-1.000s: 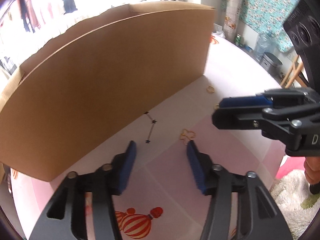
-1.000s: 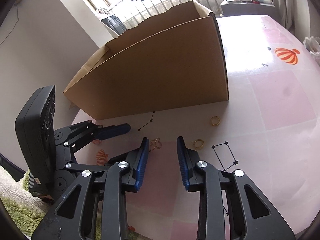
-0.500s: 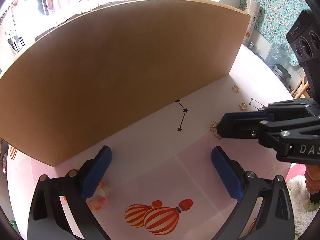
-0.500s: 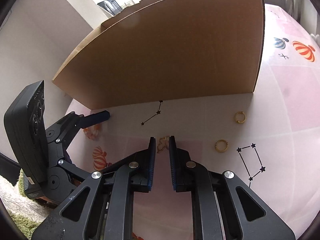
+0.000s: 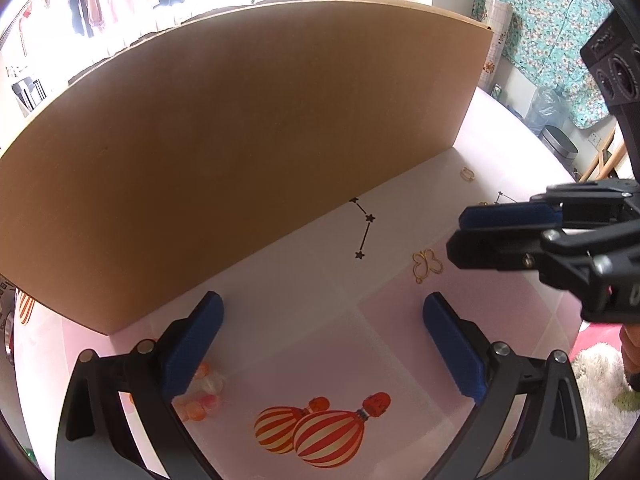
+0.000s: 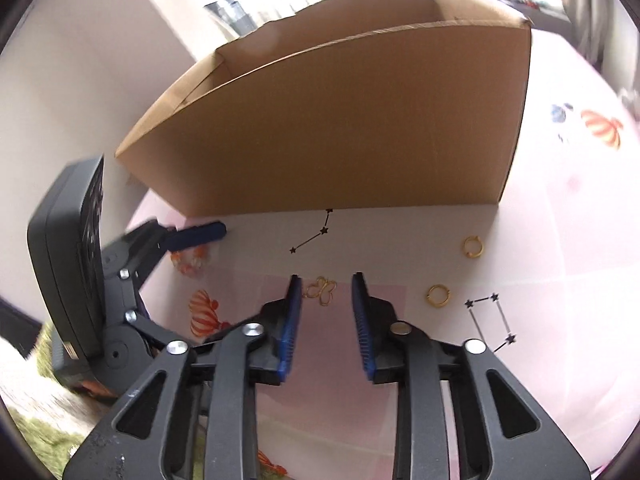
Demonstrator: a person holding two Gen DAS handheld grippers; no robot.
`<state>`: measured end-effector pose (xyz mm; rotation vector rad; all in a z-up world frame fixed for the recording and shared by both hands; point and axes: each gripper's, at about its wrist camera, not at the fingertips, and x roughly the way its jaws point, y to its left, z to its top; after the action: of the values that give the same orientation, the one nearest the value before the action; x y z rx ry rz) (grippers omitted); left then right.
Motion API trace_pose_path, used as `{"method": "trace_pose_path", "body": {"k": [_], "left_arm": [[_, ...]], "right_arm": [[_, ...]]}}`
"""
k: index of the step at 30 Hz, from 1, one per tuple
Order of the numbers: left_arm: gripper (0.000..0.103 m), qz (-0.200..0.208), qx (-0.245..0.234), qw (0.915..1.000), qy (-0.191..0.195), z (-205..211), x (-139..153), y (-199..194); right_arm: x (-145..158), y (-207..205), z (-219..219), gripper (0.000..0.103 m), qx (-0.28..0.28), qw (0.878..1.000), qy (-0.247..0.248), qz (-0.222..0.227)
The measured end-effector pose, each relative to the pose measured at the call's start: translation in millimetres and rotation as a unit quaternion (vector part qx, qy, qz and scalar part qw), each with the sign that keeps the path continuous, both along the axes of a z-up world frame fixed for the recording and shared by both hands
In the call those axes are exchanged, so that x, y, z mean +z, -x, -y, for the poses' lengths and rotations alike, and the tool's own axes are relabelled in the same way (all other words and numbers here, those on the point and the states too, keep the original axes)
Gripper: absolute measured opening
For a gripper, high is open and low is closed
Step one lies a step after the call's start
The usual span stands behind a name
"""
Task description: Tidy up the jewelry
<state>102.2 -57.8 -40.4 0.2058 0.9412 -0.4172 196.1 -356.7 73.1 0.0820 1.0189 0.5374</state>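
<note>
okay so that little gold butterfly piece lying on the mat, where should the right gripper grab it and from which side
The gold butterfly piece lies flat on the pink mat, a thin wire outline just ahead of the right gripper, whose jaws are opening with nothing between them. Probably best to come steeply from above and pinch across both wings at the narrow middle. A low sideways approach would likely slide over it.

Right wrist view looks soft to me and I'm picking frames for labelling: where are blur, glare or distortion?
Right wrist view: edges smear, worst at the left tool; butterfly charm stays legible. Left wrist view: sharp, window blown out, fisheye bows the cardboard box wall.
</note>
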Motion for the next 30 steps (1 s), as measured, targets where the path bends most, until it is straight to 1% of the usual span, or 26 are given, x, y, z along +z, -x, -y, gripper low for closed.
{"method": "trace_pose_path", "body": {"k": [2, 4, 8, 12, 18, 20, 22, 24, 25, 27, 29, 30], "left_arm": [[0.098, 0.0, 0.002, 1.0, 0.0, -3, 0, 2], [0.098, 0.0, 0.004, 1.0, 0.0, -4, 1, 2], [0.098, -0.001, 0.009, 1.0, 0.0, -8, 2, 3], [0.098, -0.002, 0.014, 0.9999, -0.001, -13, 3, 4], [0.098, -0.002, 0.016, 0.9999, -0.001, -15, 3, 3], [0.098, -0.002, 0.016, 0.9999, -0.001, -16, 4, 3], [0.098, -0.001, 0.015, 0.9999, -0.001, -10, 3, -1], [0.098, -0.002, 0.015, 0.9999, -0.002, -7, 3, -2], [0.098, -0.001, 0.015, 0.9999, -0.001, -7, 3, -1], [0.098, 0.0, 0.015, 0.9999, -0.001, -6, 3, -1], [0.098, 0.0, 0.015, 0.9999, -0.001, -6, 3, -1], [0.098, 0.0, 0.015, 0.9999, -0.001, -6, 3, -1]], "right_arm": [[4, 5, -7, 0.033, 0.031, 0.999, 0.034, 0.027], [4, 6, -12, 0.034, 0.059, 0.996, 0.058, 0.044], [2, 1, -19, 0.034, 0.105, 0.989, 0.083, 0.057], [-2, -1, -34, 0.034, 0.155, 0.979, 0.106, 0.073], [-16, -10, -39, 0.034, 0.214, 0.963, 0.145, 0.072], [-16, -9, -39, 0.034, 0.229, 0.959, 0.151, 0.077], [-13, -9, -33, 0.033, 0.239, 0.956, 0.154, 0.074], [-12, -13, -32, 0.028, 0.249, 0.953, 0.157, 0.072], [-12, -12, -32, 0.027, 0.253, 0.952, 0.158, 0.07], [-12, -13, -32, 0.018, 0.26, 0.95, 0.16, 0.067], [-9, -15, -34, 0.011, 0.261, 0.95, 0.158, 0.064], [-8, -14, -36, 0.011, 0.261, 0.95, 0.157, 0.063]]}}
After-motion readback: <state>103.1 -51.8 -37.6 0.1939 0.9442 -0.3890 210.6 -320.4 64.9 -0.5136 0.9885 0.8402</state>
